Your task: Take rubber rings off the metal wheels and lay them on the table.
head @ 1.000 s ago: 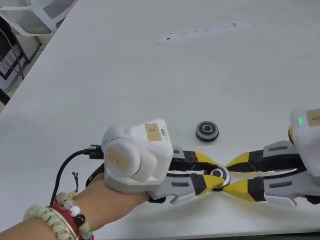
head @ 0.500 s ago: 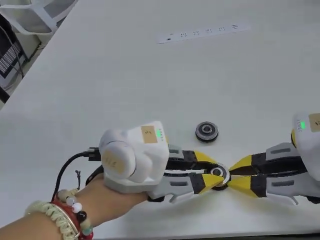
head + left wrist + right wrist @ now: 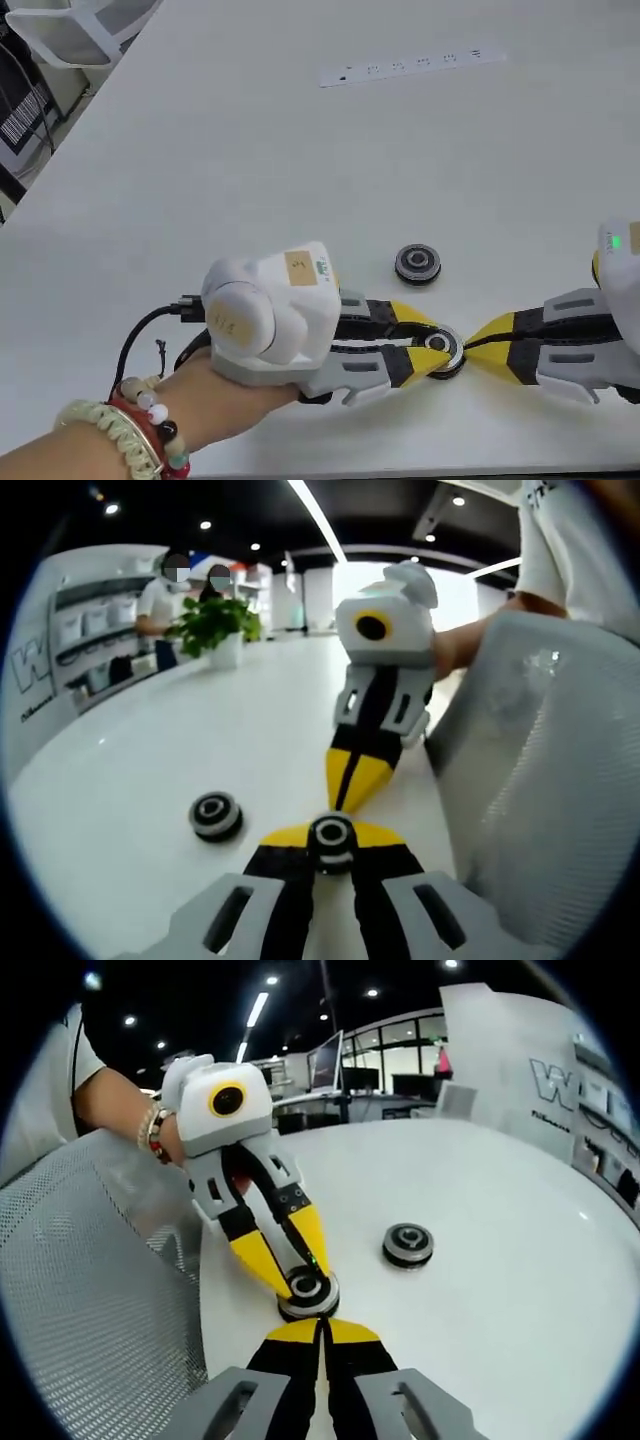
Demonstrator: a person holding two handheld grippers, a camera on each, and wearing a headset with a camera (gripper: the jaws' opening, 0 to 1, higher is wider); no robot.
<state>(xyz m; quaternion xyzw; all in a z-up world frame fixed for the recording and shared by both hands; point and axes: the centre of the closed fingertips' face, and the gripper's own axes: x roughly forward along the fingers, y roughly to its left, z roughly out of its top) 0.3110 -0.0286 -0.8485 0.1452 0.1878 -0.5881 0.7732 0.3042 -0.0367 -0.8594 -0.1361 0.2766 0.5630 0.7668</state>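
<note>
Firmly we clamp the wheel (image 3: pixel 440 347) in the left gripper (image 3: pixel 332 838); the right gripper (image 3: pixel 322 1326), pinched shut at its rubber ring (image 3: pixel 298 1311), should peel outward steadily.

Left gripper (image 3: pixel 432 352) clamping wheel (image 3: pixel 440 346), second wheel (image 3: pixel 417 263) nearby

Two small round silver metal wheels, each with a black rubber ring still on its rim. Near wheel (image 3: pixel 438 347): held flat between the yellow jaw tips of the left gripper (image 3: pixel 331 832), with the closed tips of the right gripper (image 3: pixel 322 1328) at its rim. Far wheel (image 3: pixel 417 263): lying flat and free on the white table (image 3: pixel 250 150), near the first
</note>
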